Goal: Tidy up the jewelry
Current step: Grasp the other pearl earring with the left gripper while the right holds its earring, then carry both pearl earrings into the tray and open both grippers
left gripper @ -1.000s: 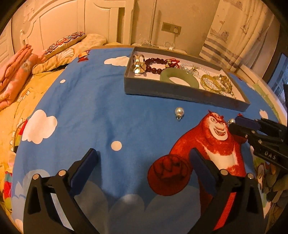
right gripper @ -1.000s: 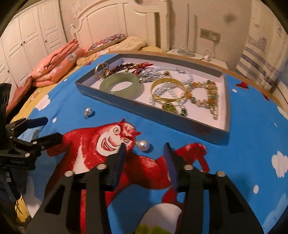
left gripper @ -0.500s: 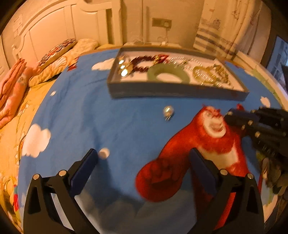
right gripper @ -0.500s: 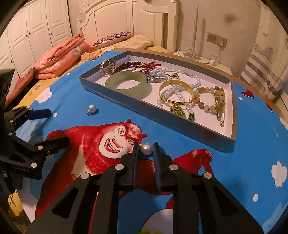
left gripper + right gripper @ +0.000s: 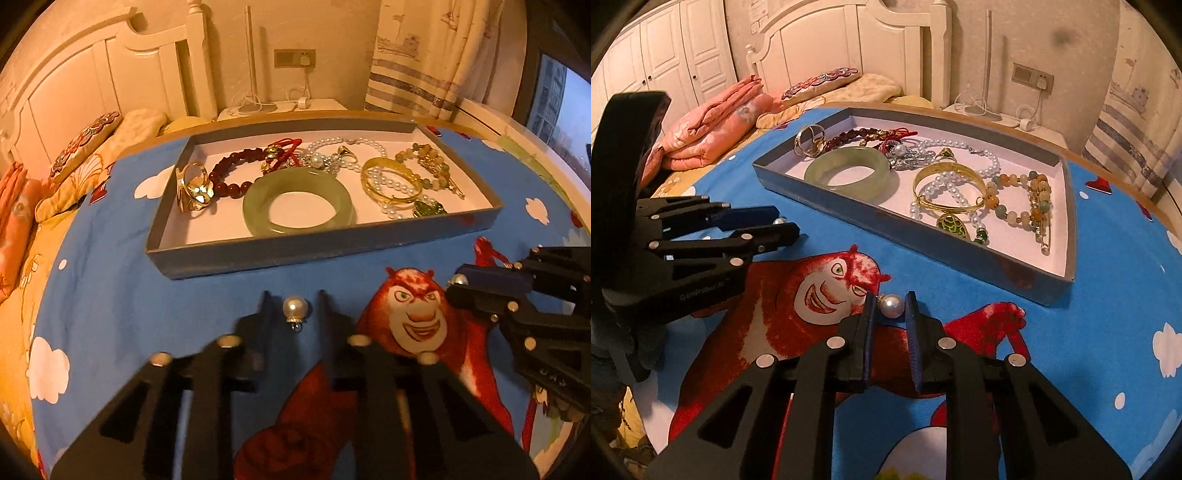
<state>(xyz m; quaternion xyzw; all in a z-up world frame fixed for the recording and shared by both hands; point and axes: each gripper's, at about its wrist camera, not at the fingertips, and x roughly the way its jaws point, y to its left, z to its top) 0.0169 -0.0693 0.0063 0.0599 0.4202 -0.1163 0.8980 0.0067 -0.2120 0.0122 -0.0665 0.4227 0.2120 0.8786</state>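
A grey tray (image 5: 280,254) (image 5: 1004,264) on the blue cartoon cloth holds a jade bangle (image 5: 298,201) (image 5: 847,170), a gold ring, a red bead bracelet, pearls and a gold bangle (image 5: 947,184). One pearl earring (image 5: 295,308) lies between my left gripper's (image 5: 293,301) blurred, narrowed fingers; contact is unclear. My right gripper (image 5: 890,302) is shut on a second pearl earring (image 5: 891,305) at its fingertips; it also shows in the left wrist view (image 5: 458,280).
The cloth with a red bear print (image 5: 827,288) covers a round table (image 5: 1108,162). A bed with pink blankets (image 5: 713,125) and pillows stands behind left. A bedside stand with cables (image 5: 266,107) and a curtain (image 5: 424,55) are behind the tray.
My left gripper moved forward to the pearl earring near the tray and narrowed its fingers around it. My right gripper stayed closed on the other pearl earring.
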